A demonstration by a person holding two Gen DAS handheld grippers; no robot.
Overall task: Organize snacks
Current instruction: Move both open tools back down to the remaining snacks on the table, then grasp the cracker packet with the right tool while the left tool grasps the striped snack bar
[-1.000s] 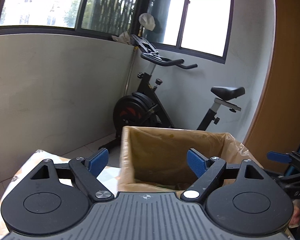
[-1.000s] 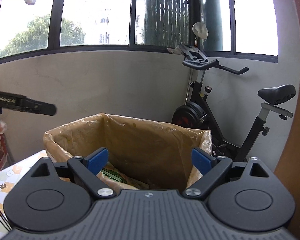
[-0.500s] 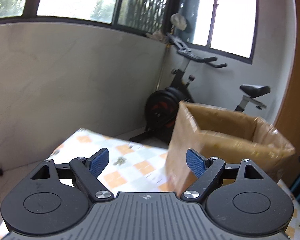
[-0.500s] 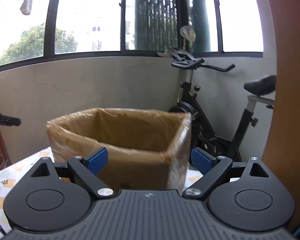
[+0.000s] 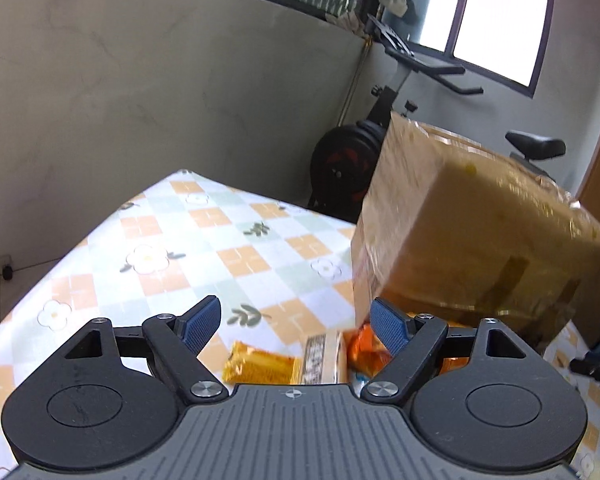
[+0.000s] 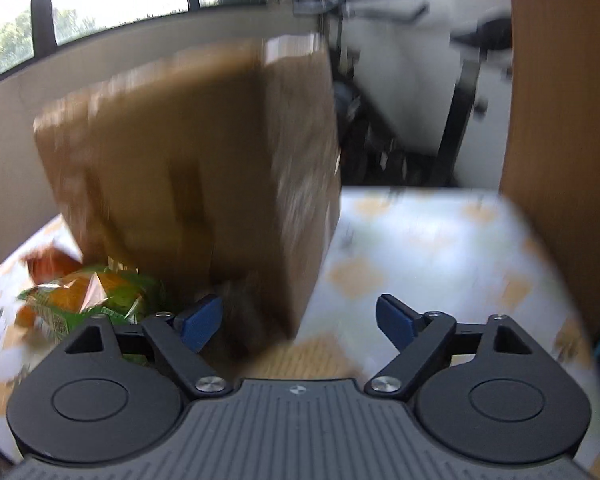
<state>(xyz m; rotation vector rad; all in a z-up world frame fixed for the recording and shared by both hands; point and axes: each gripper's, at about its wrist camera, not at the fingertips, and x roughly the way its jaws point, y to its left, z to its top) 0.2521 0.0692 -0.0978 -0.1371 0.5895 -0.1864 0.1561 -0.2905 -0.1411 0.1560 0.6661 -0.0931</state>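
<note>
A tall cardboard box (image 5: 472,216) wrapped in clear film stands on the checked tablecloth (image 5: 188,248). In front of it lie a yellow snack packet (image 5: 256,368), a beige one (image 5: 324,356) and an orange one (image 5: 366,354). My left gripper (image 5: 296,320) hovers over these packets, its jaws closing with nothing pressed between the pads. In the blurred right wrist view the box (image 6: 188,160) fills the middle and green-orange snack bags (image 6: 88,292) lie at its left foot. My right gripper (image 6: 299,316) faces the box's near corner, jaws closing, pads touching nothing.
An exercise bike (image 5: 384,136) stands behind the table by the grey wall (image 5: 140,92). A brown wooden panel (image 6: 560,120) rises at the right. Bare tablecloth (image 6: 420,256) lies right of the box. The other gripper's dark tip (image 5: 596,368) shows at the right edge.
Both grippers have sunk from above the box's open top to table height. The box's inside is out of sight and the snacks on the cloth have come into view.
</note>
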